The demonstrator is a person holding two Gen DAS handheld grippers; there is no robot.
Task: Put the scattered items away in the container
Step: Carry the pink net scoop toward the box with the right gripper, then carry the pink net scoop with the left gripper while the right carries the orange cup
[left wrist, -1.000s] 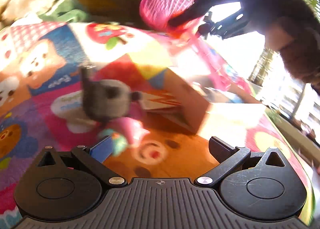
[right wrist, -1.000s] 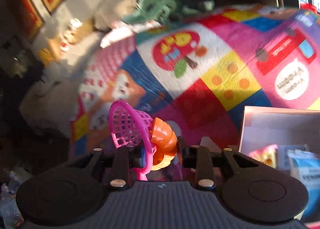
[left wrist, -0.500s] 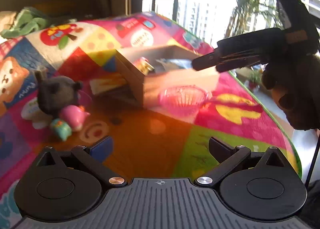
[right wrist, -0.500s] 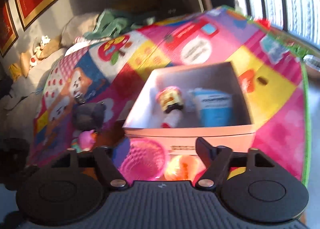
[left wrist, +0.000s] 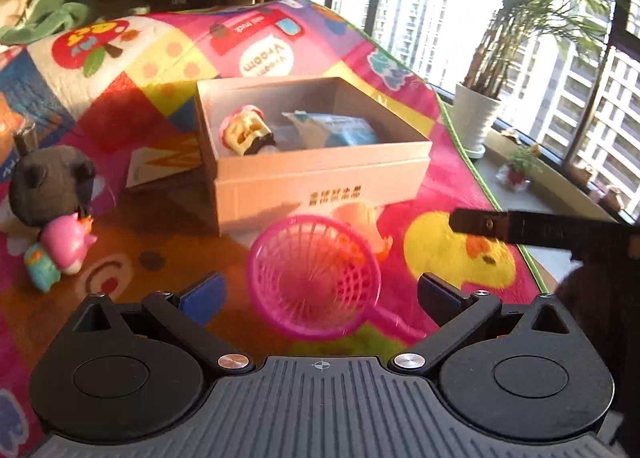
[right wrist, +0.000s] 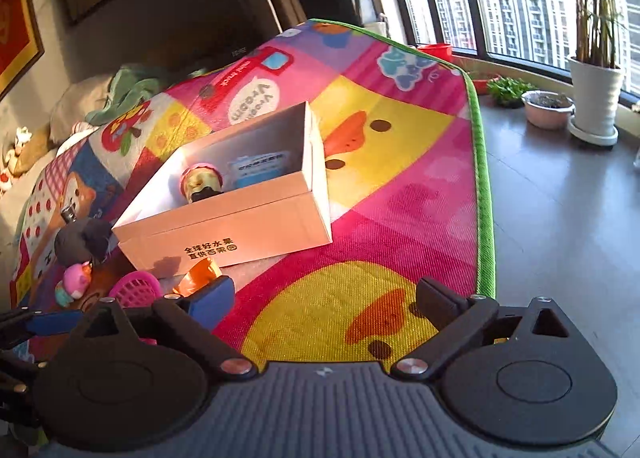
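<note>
A: Mat (left wrist: pixel 420 162) carries the open box (left wrist: pixel 320 186), mid-frame; figure (left wrist: pixel 246 134) and blue pack (left wrist: pixel 336 130) inside.
B: Net?
A: Pink net (left wrist: pixel 316 278) on the mat, just near of the box, orange toy (left wrist: pixel 368 222) beside it. Plush (left wrist: pixel 48 182) left.
B: Tongs?
A: Left tongs (left wrist: pixel 320 298) apart, empty. Right tongs (right wrist: pixel 324 298) apart, empty.

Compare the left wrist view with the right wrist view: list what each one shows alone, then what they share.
Left wrist only: the whole round rim of the pink net basket and one finger of the right gripper. Right wrist only: the grey floor and a pink bowl planter. Both: the white box holding a blue packet, the dark plush, the mat.
</note>
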